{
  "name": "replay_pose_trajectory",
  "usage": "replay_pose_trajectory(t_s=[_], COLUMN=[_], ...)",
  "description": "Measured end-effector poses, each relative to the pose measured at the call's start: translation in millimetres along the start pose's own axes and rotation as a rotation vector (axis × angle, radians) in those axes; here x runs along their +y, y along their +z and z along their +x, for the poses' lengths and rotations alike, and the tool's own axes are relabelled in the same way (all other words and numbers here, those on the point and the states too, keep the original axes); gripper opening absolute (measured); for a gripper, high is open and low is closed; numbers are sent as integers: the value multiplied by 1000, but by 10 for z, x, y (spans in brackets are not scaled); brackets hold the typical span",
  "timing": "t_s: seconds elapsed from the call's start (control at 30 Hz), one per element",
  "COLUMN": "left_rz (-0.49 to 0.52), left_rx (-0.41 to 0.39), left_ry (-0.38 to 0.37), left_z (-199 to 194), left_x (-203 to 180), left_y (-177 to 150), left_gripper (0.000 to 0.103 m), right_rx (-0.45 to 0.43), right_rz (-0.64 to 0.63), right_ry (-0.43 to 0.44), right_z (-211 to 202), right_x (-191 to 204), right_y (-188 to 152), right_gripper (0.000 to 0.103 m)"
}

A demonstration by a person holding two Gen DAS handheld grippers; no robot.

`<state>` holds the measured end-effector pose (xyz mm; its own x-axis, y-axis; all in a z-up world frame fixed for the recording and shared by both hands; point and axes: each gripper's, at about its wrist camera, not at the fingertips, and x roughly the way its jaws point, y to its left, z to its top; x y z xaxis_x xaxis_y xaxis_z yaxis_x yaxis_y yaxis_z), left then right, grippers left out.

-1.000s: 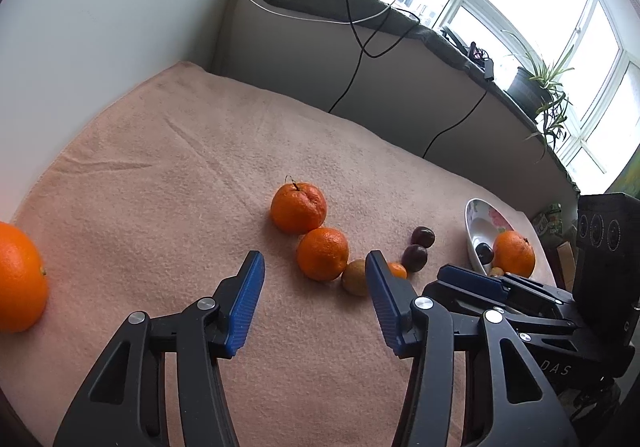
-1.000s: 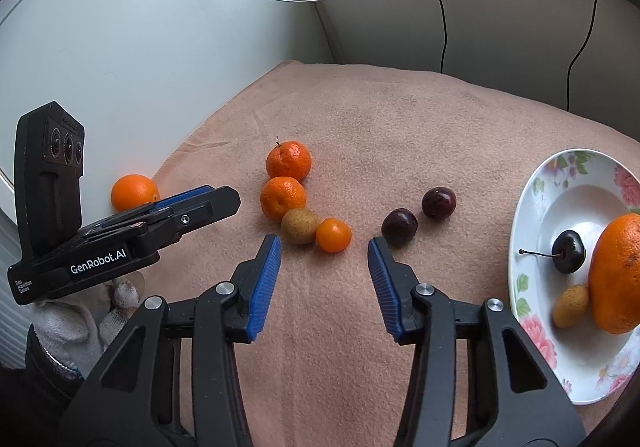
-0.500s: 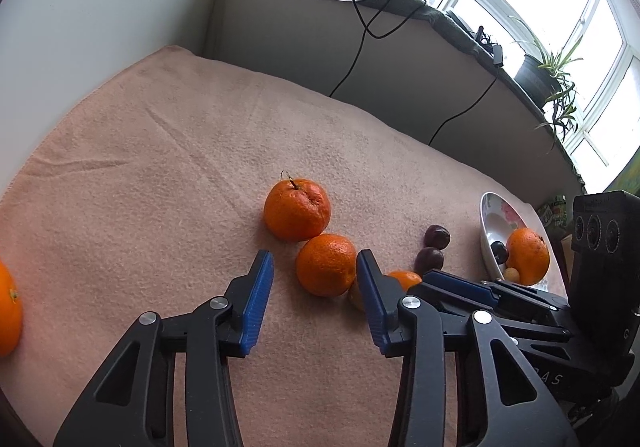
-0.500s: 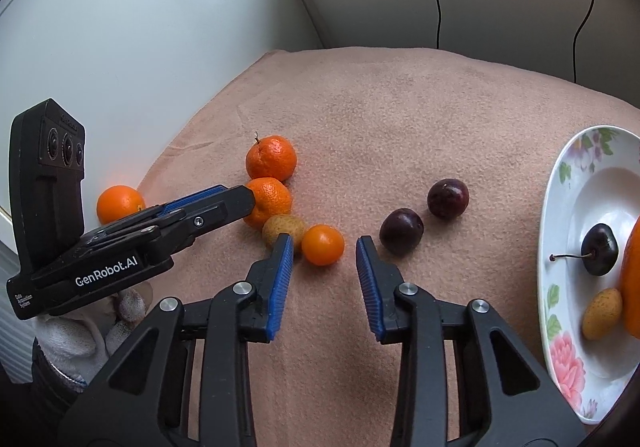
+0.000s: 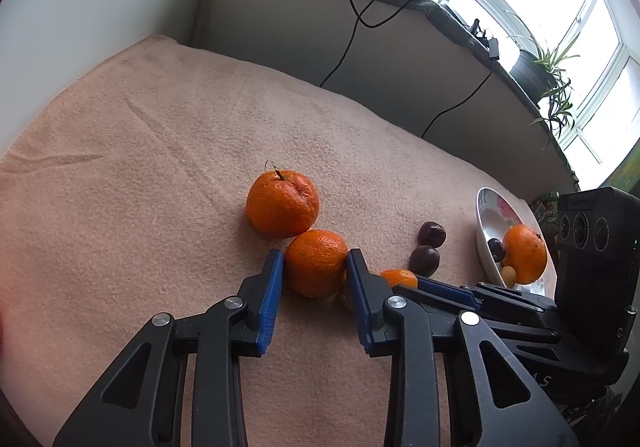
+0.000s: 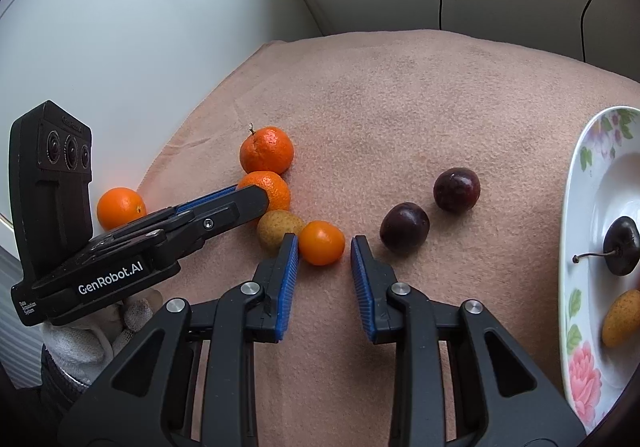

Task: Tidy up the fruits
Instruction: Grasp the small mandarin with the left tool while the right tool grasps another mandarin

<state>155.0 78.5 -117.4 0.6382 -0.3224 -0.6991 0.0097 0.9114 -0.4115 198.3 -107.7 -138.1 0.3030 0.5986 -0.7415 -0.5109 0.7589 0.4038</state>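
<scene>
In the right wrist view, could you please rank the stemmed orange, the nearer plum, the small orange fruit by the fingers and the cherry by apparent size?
1. Stemmed orange
2. Nearer plum
3. Small orange fruit and cherry: they look about alike; the fisheye edge makes ranking unsure.

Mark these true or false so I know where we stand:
1. A cherry is on the plate. True: the cherry lies in the plate.
2. Both dark plums are on the plate. False: the plums lie on the cloth, beside the plate.
3. The left claw has a mandarin between its fingers. True: the left claw flanks the mandarin, and its jaws are closing on it.
4. The right claw holds a plum. False: the right claw has the small orange fruit between its fingertips.
</scene>
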Motion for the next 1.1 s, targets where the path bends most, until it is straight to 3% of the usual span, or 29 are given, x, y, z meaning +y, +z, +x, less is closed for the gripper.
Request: replay_pose_trajectory(t_s=[0.47, 0.73, 1.1], left_rz=[-12, 7, 64], left_rx=[-29, -57, -50], left_ry=[-13, -46, -124], left_z=[-116, -220, -94], left_x=[-8, -210, -668], left_y=[-25, 25, 110], left_gripper=[30, 30, 30], right_rx=[-67, -146, -234], right_rz=[-23, -29, 41], right_ry=[-23, -59, -131], right_z=[-268, -727, -1414], right_x=[77, 70, -245], right_y=[-46, -192, -493], right_gripper=[24, 24, 24])
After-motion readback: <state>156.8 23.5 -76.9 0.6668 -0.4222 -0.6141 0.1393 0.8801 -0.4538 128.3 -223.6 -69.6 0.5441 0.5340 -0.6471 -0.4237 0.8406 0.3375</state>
